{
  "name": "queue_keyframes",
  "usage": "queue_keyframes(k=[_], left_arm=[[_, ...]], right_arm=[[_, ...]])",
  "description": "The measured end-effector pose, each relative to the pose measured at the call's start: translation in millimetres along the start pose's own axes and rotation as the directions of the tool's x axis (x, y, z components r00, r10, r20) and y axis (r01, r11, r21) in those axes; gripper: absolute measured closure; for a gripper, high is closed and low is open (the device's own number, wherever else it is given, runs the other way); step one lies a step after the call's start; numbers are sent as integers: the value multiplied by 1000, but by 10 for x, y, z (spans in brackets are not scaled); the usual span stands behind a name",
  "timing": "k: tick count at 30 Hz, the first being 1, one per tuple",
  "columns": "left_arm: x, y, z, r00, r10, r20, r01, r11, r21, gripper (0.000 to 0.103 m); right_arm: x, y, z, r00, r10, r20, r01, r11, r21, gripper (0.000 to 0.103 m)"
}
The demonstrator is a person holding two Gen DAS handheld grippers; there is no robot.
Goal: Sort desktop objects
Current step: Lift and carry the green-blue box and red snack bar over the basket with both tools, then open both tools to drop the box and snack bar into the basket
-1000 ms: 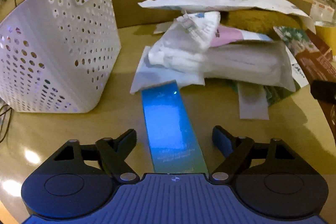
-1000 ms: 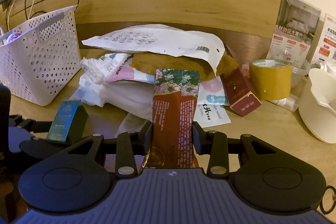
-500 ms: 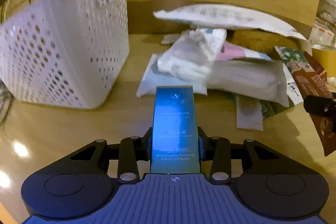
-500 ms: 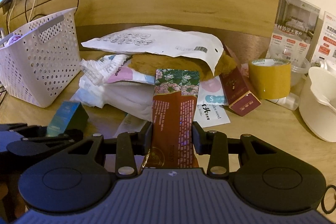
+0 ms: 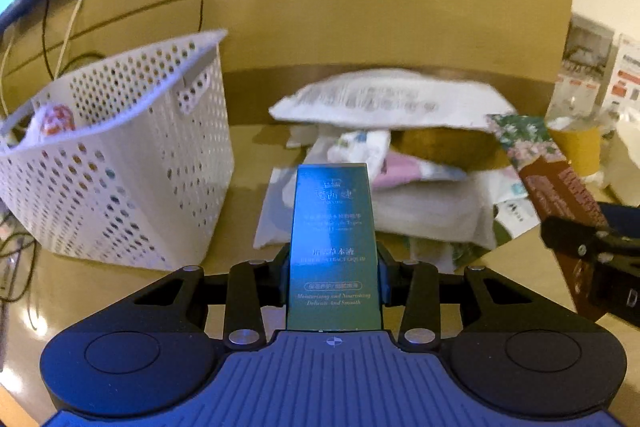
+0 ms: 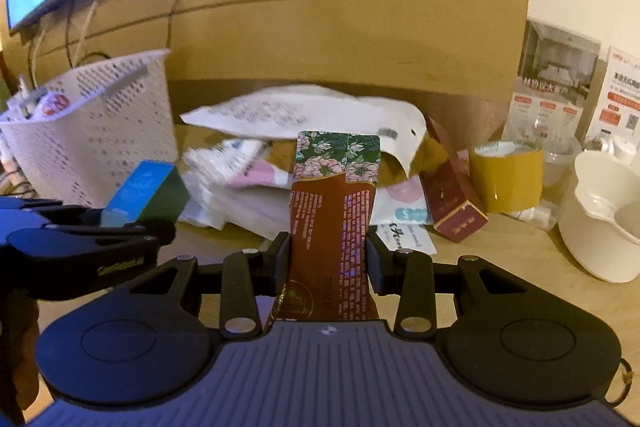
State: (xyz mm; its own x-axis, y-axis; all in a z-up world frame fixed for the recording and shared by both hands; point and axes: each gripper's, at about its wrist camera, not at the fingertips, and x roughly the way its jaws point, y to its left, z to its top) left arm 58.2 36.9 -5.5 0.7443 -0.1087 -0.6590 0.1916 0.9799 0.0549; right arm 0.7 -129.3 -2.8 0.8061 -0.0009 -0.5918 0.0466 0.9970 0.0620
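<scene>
Two claws (image 5: 334, 263) (image 6: 328, 259) each grip one box: teal (image 5: 332, 247), maroon (image 6: 334, 211).

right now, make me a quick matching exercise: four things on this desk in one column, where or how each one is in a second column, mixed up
Things:
1. teal box
2. floral brown pack
3. white basket
4. yellow tape roll

States:
A. standing on the desk at the far left
B. held in the left claw
C. on the desk beside the maroon box
D. held in the right claw

Pairs: 1-B, 2-D, 3-A, 4-C
</scene>
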Motion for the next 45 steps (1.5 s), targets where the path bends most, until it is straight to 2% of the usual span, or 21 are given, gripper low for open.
queue_keyframes(k=[4,12,17,24,28,33,40,45], left_arm=[[-145,37,116,999,-11,34,11,1000,-9,63],[-374,271,416,993,27,118,-24,999,-30,63],[-489,592,667,983,76,168,-68,996,-58,63],[-529,1261,1001,964,162,211,-143,984,-102,63],[-373,1695,1142,964,186,191,-164,979,-122,63],[-12,2152,1231,979,159,127,-144,982,-121,63],[459,2470,1262,996,94,8,-92,989,-115,63],[688,2585,1233,997,48,-63,-53,994,-91,63]], right_arm=[[-114,114,82,999,29,29,-29,999,-25,60],[-167,420,419,991,89,104,-82,994,-71,60],[-139,752,709,978,146,146,-133,986,-100,60],[37,1298,1203,957,224,183,-204,972,-120,60],[264,1672,1417,953,255,164,-238,964,-117,60],[632,2036,1544,962,256,100,-248,965,-87,60],[1086,2301,1593,979,203,-12,-203,979,-26,60],[1269,2415,1574,986,146,-83,-148,989,-15,60]])
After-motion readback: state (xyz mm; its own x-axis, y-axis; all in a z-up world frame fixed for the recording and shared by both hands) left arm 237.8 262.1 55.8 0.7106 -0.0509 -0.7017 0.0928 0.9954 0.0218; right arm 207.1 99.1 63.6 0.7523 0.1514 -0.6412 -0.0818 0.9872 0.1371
